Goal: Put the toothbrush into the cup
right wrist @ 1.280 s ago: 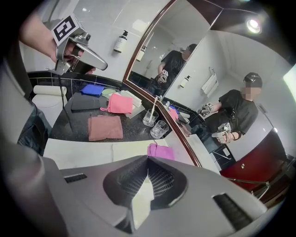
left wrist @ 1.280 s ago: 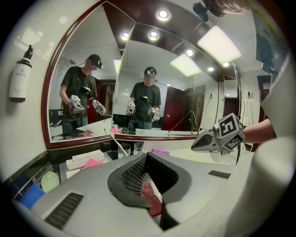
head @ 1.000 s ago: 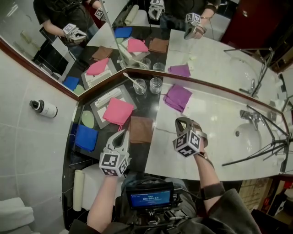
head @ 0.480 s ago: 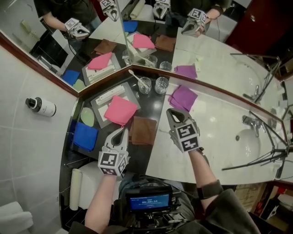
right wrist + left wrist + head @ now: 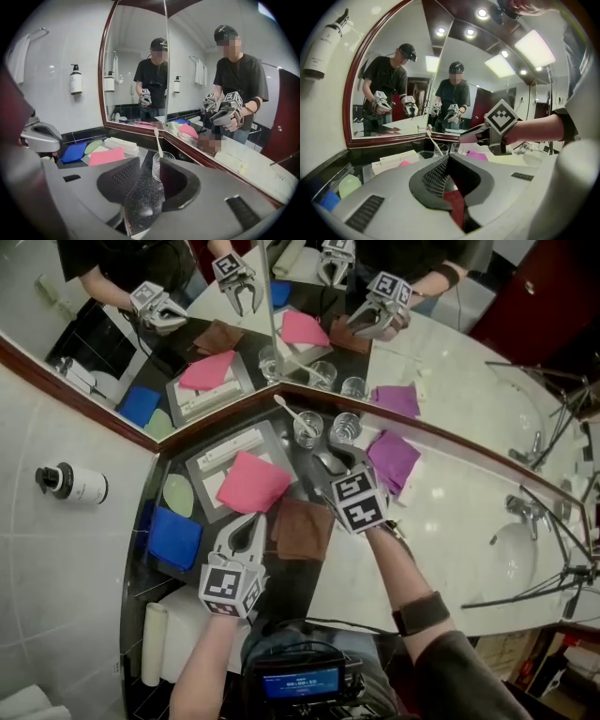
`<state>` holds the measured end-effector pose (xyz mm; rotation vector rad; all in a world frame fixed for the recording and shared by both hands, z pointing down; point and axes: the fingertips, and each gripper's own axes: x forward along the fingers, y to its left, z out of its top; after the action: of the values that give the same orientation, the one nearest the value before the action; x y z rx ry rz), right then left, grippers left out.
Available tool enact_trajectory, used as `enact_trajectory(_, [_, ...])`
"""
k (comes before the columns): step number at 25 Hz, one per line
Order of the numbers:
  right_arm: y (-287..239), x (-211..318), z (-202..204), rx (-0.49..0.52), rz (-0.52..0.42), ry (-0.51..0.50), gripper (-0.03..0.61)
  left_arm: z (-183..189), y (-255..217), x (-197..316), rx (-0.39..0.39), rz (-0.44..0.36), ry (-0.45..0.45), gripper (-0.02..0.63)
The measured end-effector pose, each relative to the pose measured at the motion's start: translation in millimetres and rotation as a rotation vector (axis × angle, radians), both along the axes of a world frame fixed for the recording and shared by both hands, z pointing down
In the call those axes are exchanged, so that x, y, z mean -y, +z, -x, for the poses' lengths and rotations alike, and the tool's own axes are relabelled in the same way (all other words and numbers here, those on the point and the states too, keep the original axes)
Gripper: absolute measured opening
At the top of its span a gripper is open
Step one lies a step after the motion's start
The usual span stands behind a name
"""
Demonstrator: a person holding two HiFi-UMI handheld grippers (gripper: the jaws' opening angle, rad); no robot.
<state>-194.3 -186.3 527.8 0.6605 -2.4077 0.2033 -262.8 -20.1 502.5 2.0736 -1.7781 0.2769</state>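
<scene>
While toothbrush (image 5: 286, 410) leans in left cup (image 5: 307, 430) on tabletop (image 5: 441, 512): right tool (image 5: 336, 459) just opened wide, empty, aimed there; left tool (image 5: 247, 521) closed, empty; advice: grip handle, probably above rim; lift straight.

The vanity counter (image 5: 450, 517) is dark at the mirror corner and pale toward the sink. On it lie a brown cloth (image 5: 305, 526), purple cloth (image 5: 394, 457), blue cloth (image 5: 173, 537) and tray (image 5: 208, 463). A cup (image 5: 307, 427) and a glass (image 5: 345, 427) stand side by side.
</scene>
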Motion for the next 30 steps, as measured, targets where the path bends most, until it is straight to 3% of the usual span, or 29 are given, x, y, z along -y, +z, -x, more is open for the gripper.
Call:
enact_trajectory(7, [37.1, 43.2, 44.7, -0.131, -0.073, -0.055, 0.218, 16.3, 16.6, 6.5, -0.025, -0.004, -0.001, 0.000])
enact_trajectory(21, [85.5, 89.7, 106.0, -0.235, -0.133, -0.081, 0.213, 41.8, 42.8, 3.1, -0.056, 0.007, -0.015, 0.000])
enact_trajectory(24, [93.0, 95.3, 110.7, -0.256, -0.138, -0.081, 0.184, 45.5, 43.6, 3.5, -0.061, 0.018, -0.016, 0.000])
enact_trajectory(27, [92.3, 101.0, 111.3, -0.259, -0.160, -0.061, 0.058, 48.0, 44.8, 3.1, -0.074, 0.019, -0.032, 0.000])
enact_trajectory(30, [87.1, 103.1, 111.7, -0.241, -0.181, -0.053, 0.043, 51.9, 49.0, 1.5, -0.066, 0.028, -0.032, 0.000])
